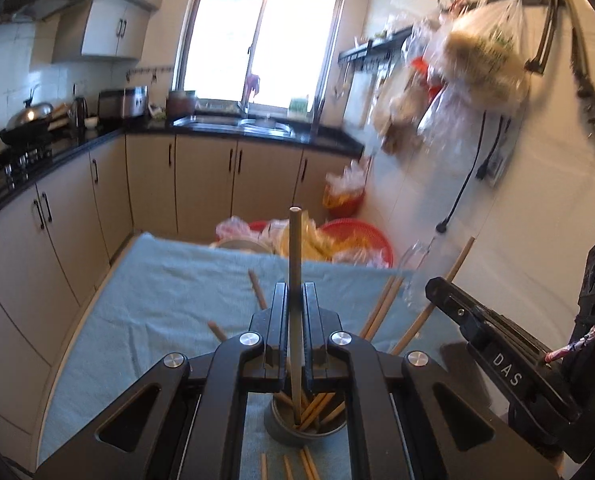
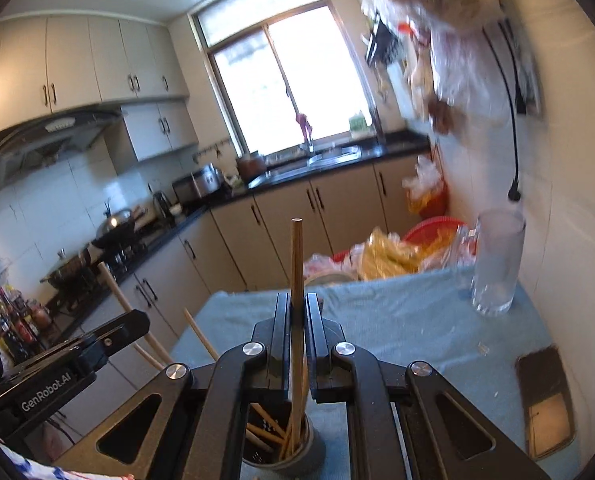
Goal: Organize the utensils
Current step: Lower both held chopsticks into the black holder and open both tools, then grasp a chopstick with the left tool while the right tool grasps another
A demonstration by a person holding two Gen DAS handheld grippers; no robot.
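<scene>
Nearest the lens, the left tongs point(image 1: 296, 304) are clenched on a single chopstick point(image 1: 295, 280), held upright with its lower end inside the gray holder point(image 1: 305, 432) directly beneath them. The right tongs point(image 2: 297, 312) grip a second chopstick point(image 2: 296, 280) the same way, its tip down in that holder point(image 2: 281, 458). Holding each stick vertical probably lets it slide in among those already leaning inside the holder rather than knocking them out. A few more chopsticks point(image 1: 285, 466) lie flat on the blue towel point(image 1: 157, 300) just on the near side of the holder, apparently not yet collected. Beyond the holder and to its right, near the wall, a clear glass point(image 2: 495, 264) stands on the towel, well apart from the work.
</scene>
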